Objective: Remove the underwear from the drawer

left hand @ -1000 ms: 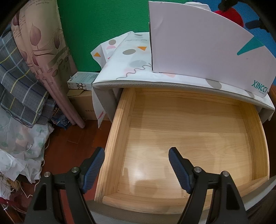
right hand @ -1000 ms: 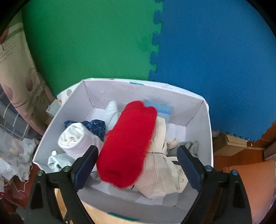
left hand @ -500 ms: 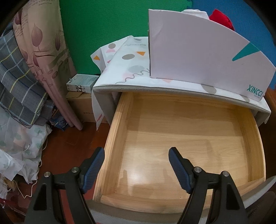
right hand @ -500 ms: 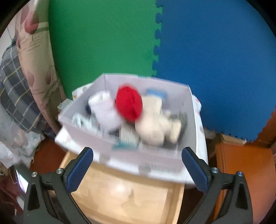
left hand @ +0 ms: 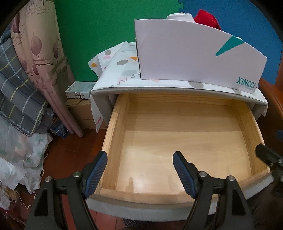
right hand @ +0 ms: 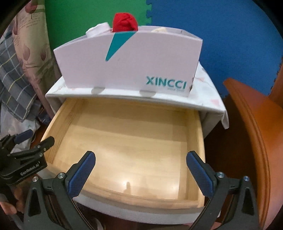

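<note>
The wooden drawer [left hand: 116, 123] [right hand: 198, 134] stands pulled open and I see nothing inside it. A white XINCCI box [left hand: 194, 60] [right hand: 130, 67] sits on the cabinet top above it. Rolled red underwear [left hand: 207, 17] [right hand: 125, 22] and a white roll [left hand: 180, 16] [right hand: 99, 29] stick out of the box. My left gripper [left hand: 139, 165] is open and empty over the drawer's front left. My right gripper [right hand: 141, 163] is open and empty over the drawer's front edge. The left gripper's body also shows in the right wrist view [right hand: 24, 159].
A patterned cloth [left hand: 120, 70] covers the cabinet top. Curtains and plaid fabric [left hand: 23, 85] hang at the left above cardboard boxes [left hand: 79, 106] and crumpled cloth [left hand: 17, 159] on the floor. An orange wooden furniture edge [right hand: 253, 134] stands at the right. Green and blue foam mats line the wall.
My right gripper has pulled back from above the box and dropped to the drawer's front, leaving the red roll in the box. My left gripper has drawn back slightly.
</note>
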A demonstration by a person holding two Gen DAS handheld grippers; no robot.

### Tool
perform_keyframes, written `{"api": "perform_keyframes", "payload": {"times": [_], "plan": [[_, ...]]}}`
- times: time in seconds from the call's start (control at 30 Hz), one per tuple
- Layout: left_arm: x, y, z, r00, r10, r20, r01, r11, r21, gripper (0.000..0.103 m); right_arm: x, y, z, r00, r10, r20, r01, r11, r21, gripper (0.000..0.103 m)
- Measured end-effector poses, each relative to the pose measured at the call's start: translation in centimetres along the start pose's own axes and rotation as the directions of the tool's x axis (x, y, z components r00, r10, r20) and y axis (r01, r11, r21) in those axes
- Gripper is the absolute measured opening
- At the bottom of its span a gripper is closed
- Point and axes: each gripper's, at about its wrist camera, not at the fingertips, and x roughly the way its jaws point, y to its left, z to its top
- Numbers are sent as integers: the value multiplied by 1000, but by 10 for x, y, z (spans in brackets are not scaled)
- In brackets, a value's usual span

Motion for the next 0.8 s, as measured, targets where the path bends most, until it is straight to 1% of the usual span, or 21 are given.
{"api": "perform_keyframes", "payload": {"times": [0.2,0.4,0.5,0.67,0.8], "plan": [[-3,-5,-2,1000,8,10,-8,1000,24,79,6,0,-6,1000,19,-18,-19,1000,3,101],[-8,-4,-3,999,10,35,-11,1000,23,79,10,0,-8,999,39,-33,-39,999,4,101],[-9,-4,-3,999,4,35,-5,1000,26,79,13,2,-8,999,38,-36,-38,999,-7,101],[-9,-10,-4,999,25,36,-27,998,58,79,14,5,-9,998,42,-43,-43,999,-18,101],[-7,-11,-4,999,26,30,-28,998,58,79,15,6,-10,998,43,-47,-44,999,-18,101]]}}
